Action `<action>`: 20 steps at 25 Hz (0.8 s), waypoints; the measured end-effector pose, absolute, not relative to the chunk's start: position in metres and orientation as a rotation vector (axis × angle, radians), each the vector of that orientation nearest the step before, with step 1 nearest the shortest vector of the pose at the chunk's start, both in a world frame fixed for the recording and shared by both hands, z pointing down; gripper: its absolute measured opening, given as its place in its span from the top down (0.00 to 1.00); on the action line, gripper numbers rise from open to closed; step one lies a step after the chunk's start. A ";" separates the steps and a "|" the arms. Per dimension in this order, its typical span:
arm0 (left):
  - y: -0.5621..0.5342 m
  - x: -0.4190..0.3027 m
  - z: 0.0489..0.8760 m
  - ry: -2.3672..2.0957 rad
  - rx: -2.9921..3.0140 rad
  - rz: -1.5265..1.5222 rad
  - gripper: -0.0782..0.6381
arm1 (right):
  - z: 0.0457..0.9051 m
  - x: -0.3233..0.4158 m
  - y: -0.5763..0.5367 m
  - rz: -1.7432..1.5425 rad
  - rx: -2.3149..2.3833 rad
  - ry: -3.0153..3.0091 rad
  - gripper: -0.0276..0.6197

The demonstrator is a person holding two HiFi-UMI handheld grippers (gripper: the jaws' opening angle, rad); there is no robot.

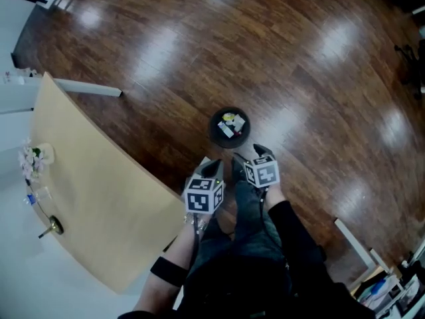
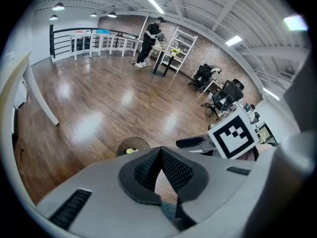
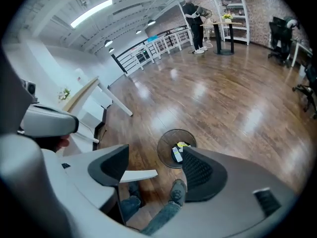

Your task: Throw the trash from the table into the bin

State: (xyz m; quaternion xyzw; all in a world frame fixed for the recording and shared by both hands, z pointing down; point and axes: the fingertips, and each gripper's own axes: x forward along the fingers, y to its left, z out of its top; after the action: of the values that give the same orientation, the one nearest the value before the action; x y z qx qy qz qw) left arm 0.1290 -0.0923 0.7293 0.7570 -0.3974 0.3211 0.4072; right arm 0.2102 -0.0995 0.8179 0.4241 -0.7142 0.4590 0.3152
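A round black bin (image 1: 230, 126) stands on the wooden floor just ahead of both grippers, with white and yellow trash (image 1: 230, 124) inside it. My right gripper (image 1: 251, 154) hovers right behind the bin; in the right gripper view it (image 3: 156, 170) is open with nothing between its pads, and the bin (image 3: 177, 148) with its trash (image 3: 177, 153) shows below. My left gripper (image 1: 214, 167) hangs beside it to the left. In its own view the left gripper (image 2: 159, 162) is shut with nothing in it, and the bin (image 2: 132, 146) lies beyond its tip.
The beige table (image 1: 99, 185) lies to the left, bearing pale flowers (image 1: 30, 161) and a small brass object (image 1: 53, 226). My jeans and shoes (image 3: 173, 197) are under the grippers. Far off, a person (image 2: 151, 36) stands by shelves, near office chairs (image 2: 225, 95).
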 end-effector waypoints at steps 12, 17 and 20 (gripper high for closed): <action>-0.055 0.113 0.614 -1.015 2.047 0.817 0.88 | 0.652 0.209 -0.061 1.094 1.049 -2.037 0.42; -0.029 0.082 0.577 -1.096 2.067 0.777 0.88 | 0.608 0.181 -0.048 1.049 0.975 -2.169 0.42; -0.010 0.059 0.563 -1.162 2.008 0.686 0.88 | 0.583 0.154 -0.040 1.018 0.879 -2.259 0.42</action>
State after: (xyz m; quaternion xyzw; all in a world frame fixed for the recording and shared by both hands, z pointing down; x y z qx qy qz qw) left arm 0.0595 -0.0097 0.5630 0.7765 -0.4493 0.2651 0.3535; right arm 0.1541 -0.0403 0.5826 0.3233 -0.8312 0.3745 0.2536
